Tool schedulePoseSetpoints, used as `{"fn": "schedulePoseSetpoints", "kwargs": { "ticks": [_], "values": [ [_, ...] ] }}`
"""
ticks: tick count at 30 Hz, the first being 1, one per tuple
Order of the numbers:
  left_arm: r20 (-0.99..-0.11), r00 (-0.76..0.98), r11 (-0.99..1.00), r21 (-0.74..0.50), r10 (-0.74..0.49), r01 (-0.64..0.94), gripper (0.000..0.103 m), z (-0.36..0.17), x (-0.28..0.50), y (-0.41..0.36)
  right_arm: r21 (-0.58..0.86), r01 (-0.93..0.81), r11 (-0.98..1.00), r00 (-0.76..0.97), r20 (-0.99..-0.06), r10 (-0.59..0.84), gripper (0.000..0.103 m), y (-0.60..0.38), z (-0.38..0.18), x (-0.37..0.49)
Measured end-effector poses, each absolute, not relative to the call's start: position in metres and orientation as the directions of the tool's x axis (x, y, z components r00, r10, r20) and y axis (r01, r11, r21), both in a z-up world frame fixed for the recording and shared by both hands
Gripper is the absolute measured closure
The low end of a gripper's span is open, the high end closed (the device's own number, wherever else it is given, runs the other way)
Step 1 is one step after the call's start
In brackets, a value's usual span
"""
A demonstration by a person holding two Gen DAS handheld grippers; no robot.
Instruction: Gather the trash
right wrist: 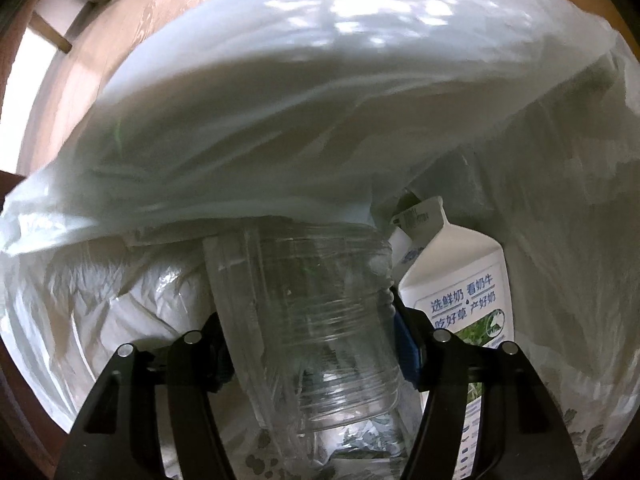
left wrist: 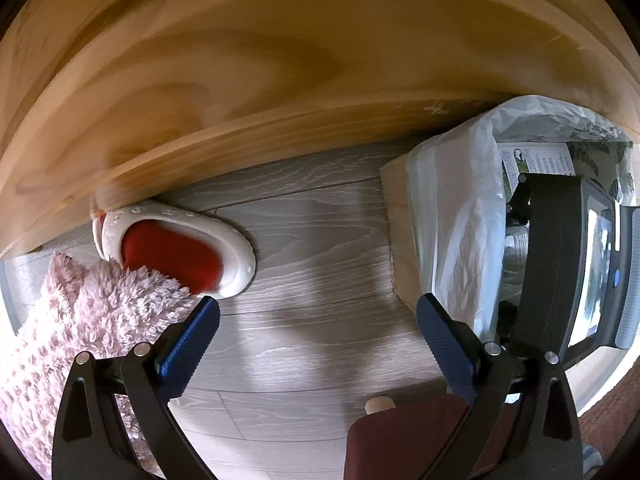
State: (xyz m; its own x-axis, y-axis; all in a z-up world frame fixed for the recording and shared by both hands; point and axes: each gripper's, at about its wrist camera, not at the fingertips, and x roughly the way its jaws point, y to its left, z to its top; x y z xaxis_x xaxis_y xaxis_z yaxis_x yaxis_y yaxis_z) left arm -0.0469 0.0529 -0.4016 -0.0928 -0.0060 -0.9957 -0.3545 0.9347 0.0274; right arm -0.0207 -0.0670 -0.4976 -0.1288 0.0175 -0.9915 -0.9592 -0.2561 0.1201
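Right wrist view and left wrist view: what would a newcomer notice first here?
In the right wrist view, a clear plastic bottle sits between the jaws of the right gripper, inside a white trash bag, with a milk carton beside it. In the left wrist view, the left gripper hangs open over grey floor, near a white and red slipper.

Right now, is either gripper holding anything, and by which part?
The right gripper holds a clear plastic bottle across its ribbed body, inside the white bin bag. The left gripper is open and empty.
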Motion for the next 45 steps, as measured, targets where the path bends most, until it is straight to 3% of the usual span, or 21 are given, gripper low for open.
{"fn": "schedulePoseSetpoints", "kwargs": {
  "ticks": [14, 28, 31, 45],
  "values": [
    [-0.997, -0.081, 0.919, 0.014, -0.02, -0.394, 0.008, -0.398, -0.045, 0.062, 0.169, -0.963, -0.208, -0.175, -0.984, 0.013, 0.032, -0.061, -0.485, -0.01],
    [-0.998, -0.041, 0.914, -0.017, -0.037, -0.405, 0.008, -0.387, -0.043, 0.063, 0.099, -0.983, -0.156, -0.112, -0.99, 0.08, 0.024, -0.07, -0.453, -0.001],
    [-0.999, -0.023, 0.912, -0.028, -0.042, -0.41, 0.008, -0.383, -0.042, 0.064, 0.09, -0.986, -0.14, -0.103, -0.991, 0.085, 0.017, -0.076, -0.442, -0.006],
    [-0.997, 0.058, 0.903, -0.073, -0.054, -0.422, 0.008, -0.362, -0.045, 0.062, 0.052, -0.997, -0.064, -0.058, -0.994, 0.094, 0.012, -0.1, -0.411, 0.0]
  ]
}}
